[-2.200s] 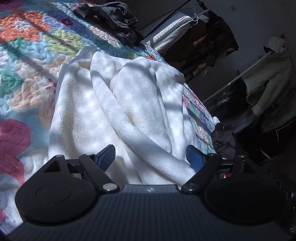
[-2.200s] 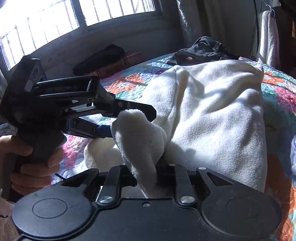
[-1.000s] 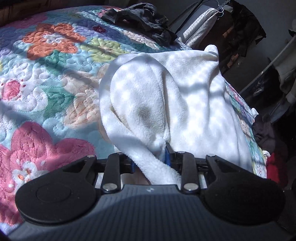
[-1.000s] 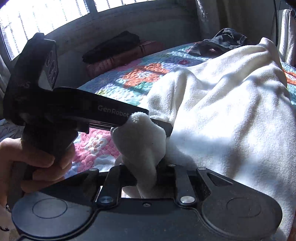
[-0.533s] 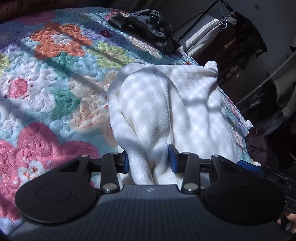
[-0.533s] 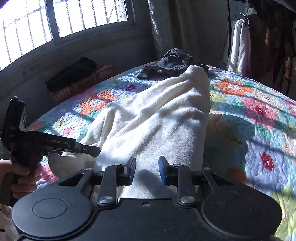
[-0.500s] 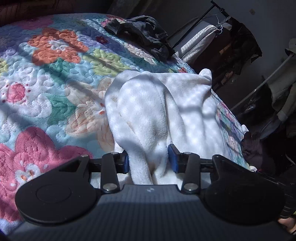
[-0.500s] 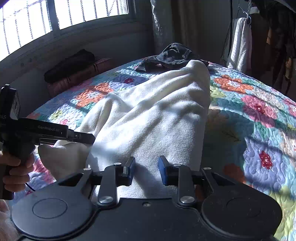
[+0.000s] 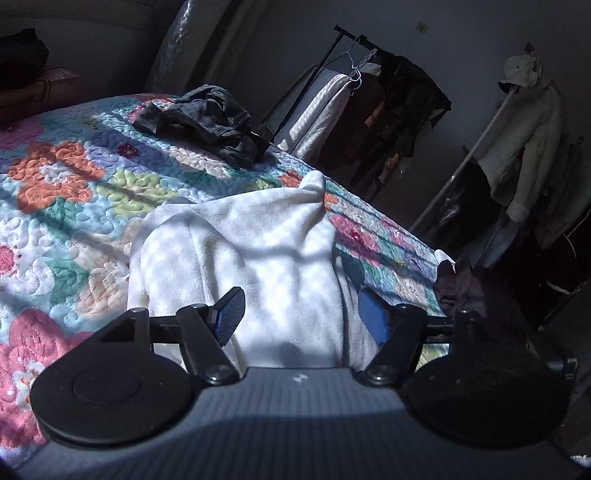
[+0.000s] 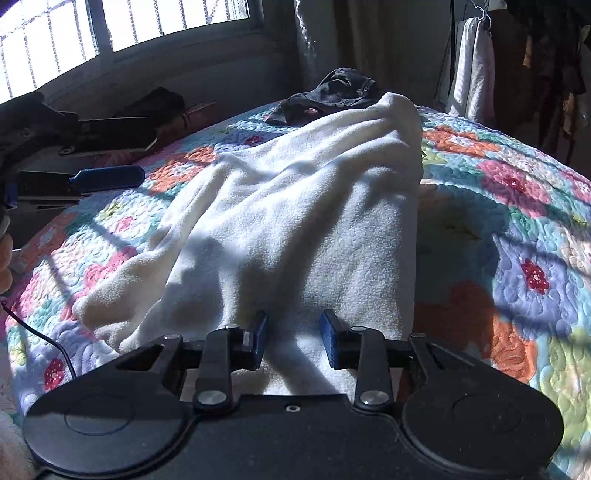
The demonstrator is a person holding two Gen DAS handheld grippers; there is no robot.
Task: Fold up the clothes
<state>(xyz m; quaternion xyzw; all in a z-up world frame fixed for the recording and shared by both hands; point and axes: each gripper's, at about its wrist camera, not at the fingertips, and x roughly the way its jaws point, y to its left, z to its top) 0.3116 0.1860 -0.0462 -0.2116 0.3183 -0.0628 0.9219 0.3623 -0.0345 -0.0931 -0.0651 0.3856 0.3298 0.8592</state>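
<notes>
Both sets of tongs have let go since a second ago: the left tongs point(image 9: 301, 310), which were pinched on a bunched corner, are now spread wide with nothing held, and the right tongs point(image 10: 293, 338) are parted too, empty, just over the near hem. The white fleece garment point(image 10: 295, 206) is laid lengthwise across the middle of the frame on the floral quilt point(image 10: 517, 192), lumpy and only roughly doubled over. So one fold looks just set down; next up is probably a fresh grip on an edge or some smoothing, since the lower-left flap is rumpled. A dark clothing pile point(image 9: 207, 118) is seen at upper centre, a clothes rack point(image 9: 369, 96) to its right, barred window point(image 10: 110, 33) at upper left.
</notes>
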